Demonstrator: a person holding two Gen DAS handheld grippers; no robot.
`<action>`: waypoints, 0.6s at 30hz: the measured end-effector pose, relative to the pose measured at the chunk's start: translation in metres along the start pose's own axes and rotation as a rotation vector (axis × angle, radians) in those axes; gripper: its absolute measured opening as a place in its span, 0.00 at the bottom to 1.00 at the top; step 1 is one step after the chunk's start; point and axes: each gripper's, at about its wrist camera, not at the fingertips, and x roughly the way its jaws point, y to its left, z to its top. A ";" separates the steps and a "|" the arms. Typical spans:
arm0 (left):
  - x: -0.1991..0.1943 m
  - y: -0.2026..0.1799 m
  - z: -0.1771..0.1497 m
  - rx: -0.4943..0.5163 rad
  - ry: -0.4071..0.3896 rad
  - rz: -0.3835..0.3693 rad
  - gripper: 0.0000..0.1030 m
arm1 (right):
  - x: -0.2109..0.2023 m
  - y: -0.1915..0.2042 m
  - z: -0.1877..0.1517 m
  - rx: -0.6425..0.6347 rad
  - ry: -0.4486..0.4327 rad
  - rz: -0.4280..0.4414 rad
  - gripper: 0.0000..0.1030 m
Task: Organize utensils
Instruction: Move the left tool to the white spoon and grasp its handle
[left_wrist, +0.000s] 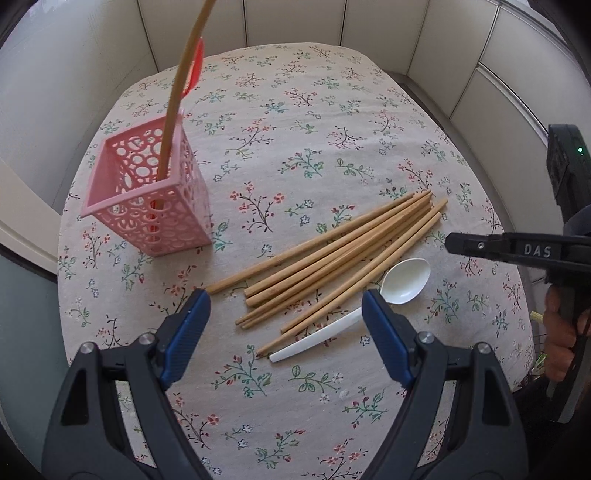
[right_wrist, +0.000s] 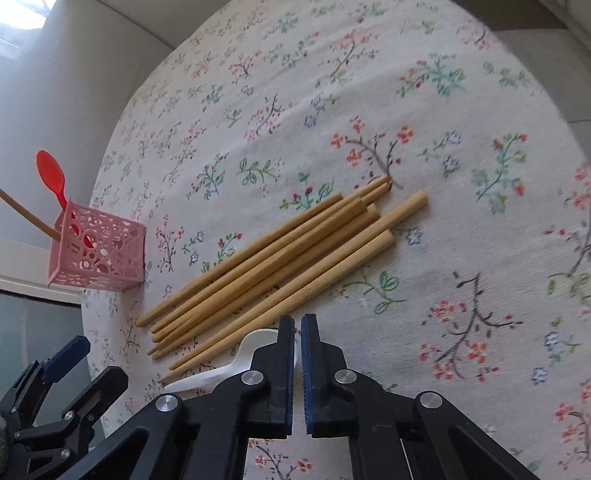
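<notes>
A pink perforated holder (left_wrist: 147, 199) stands at the left of the table, also in the right wrist view (right_wrist: 98, 254). It holds one wooden chopstick (left_wrist: 177, 88) and a red spoon (right_wrist: 51, 175). Several wooden chopsticks (left_wrist: 332, 254) lie in a bundle mid-table (right_wrist: 280, 266). A white spoon (left_wrist: 402, 282) lies beside them, partly hidden by my right gripper in the right wrist view (right_wrist: 229, 369). My left gripper (left_wrist: 284, 306) is open and empty above the chopsticks' near ends. My right gripper (right_wrist: 298, 325) is shut and empty over the white spoon; it also shows in the left wrist view (left_wrist: 458, 243).
A floral tablecloth (left_wrist: 295, 129) covers the round table. White panelled walls (left_wrist: 295, 18) curve behind it. My left gripper appears at the lower left of the right wrist view (right_wrist: 55, 369).
</notes>
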 end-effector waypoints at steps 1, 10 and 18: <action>0.001 -0.003 0.001 0.009 -0.002 0.001 0.80 | -0.008 -0.002 0.001 -0.005 -0.010 -0.011 0.03; 0.015 -0.027 0.009 0.062 0.021 -0.044 0.61 | -0.030 -0.031 0.009 0.055 -0.003 0.030 0.33; 0.029 -0.084 -0.004 0.271 0.055 -0.178 0.37 | -0.038 -0.046 0.016 0.106 0.004 0.056 0.43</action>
